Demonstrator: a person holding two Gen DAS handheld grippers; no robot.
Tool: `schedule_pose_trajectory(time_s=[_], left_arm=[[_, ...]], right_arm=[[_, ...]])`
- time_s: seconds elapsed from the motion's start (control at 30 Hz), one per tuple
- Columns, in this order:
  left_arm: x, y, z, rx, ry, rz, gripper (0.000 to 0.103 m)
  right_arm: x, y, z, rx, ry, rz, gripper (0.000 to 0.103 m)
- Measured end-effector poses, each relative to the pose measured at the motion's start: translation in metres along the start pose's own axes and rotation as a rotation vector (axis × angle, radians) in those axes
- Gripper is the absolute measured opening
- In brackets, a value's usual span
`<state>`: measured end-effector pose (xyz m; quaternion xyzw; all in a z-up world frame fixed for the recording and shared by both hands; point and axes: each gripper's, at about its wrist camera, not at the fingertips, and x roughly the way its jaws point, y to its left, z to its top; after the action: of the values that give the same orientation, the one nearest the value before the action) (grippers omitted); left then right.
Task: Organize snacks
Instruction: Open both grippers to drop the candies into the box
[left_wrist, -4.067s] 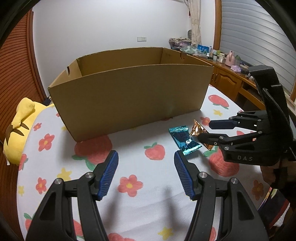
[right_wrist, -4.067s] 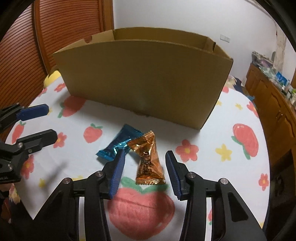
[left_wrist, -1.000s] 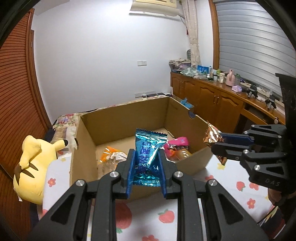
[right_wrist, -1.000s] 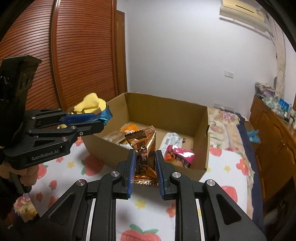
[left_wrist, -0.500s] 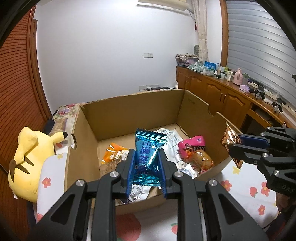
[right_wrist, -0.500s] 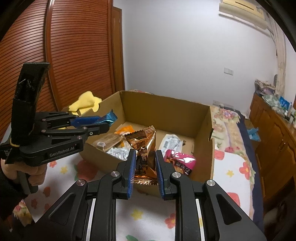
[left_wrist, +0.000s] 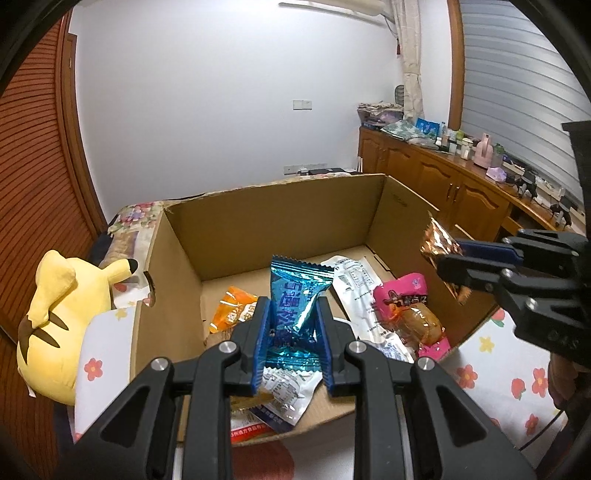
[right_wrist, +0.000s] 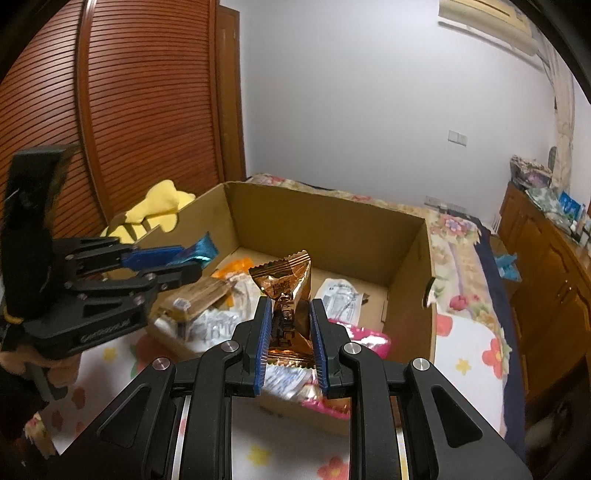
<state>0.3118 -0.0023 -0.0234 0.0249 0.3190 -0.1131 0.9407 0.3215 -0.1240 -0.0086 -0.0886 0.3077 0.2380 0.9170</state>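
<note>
An open cardboard box (left_wrist: 280, 225) stands on the flowered cloth and holds several snack packets. My left gripper (left_wrist: 291, 325) is shut on a blue foil packet (left_wrist: 295, 295) and hangs over the box's near part. My right gripper (right_wrist: 288, 332) is shut on an orange-gold foil packet (right_wrist: 286, 291) above the box's (right_wrist: 325, 229) near wall. In the left wrist view the right gripper (left_wrist: 448, 258) reaches in over the box's right wall with the gold packet (left_wrist: 437, 245). In the right wrist view the left gripper (right_wrist: 184, 264) shows at the left with the blue packet (right_wrist: 205, 251).
Inside the box lie an orange packet (left_wrist: 232, 312), a white packet (left_wrist: 351, 280) and a pink-wrapped bun (left_wrist: 410, 306). A yellow plush toy (left_wrist: 62, 314) leans beside the box's left wall. Wooden cabinets (left_wrist: 436, 181) run along the right. A slatted wooden door (right_wrist: 147, 110) stands behind.
Both grippers have moved forward with their packets: from in front of the box's near wall to over the box. The box looks closer and larger in both views.
</note>
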Motion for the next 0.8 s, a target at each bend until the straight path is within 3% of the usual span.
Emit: schedule_pose_trajectory(time_s=[0.37,0.47,0.63,0.8], left_arm=[[0.010,0.007,0.009,-0.011,0.004,0.022,0.023],[0.013,0.009,0.008,-0.013,0.009,0.030,0.025],[0.017,0.014,0.007,-0.041,0.012,0.040,0.042],[0.015,0.012,0.004,-0.040,0.006,0.050,0.048]], right_arm=[[0.036,-0.012,0.022,0.043,0.024,-0.010,0.020],[0.041,-0.019,0.021,0.076,0.026,-0.015,0.031],[0.039,-0.027,0.014,0.105,0.019,-0.001,0.033],[0.032,-0.024,0.006,0.094,0.004,-0.004,0.033]])
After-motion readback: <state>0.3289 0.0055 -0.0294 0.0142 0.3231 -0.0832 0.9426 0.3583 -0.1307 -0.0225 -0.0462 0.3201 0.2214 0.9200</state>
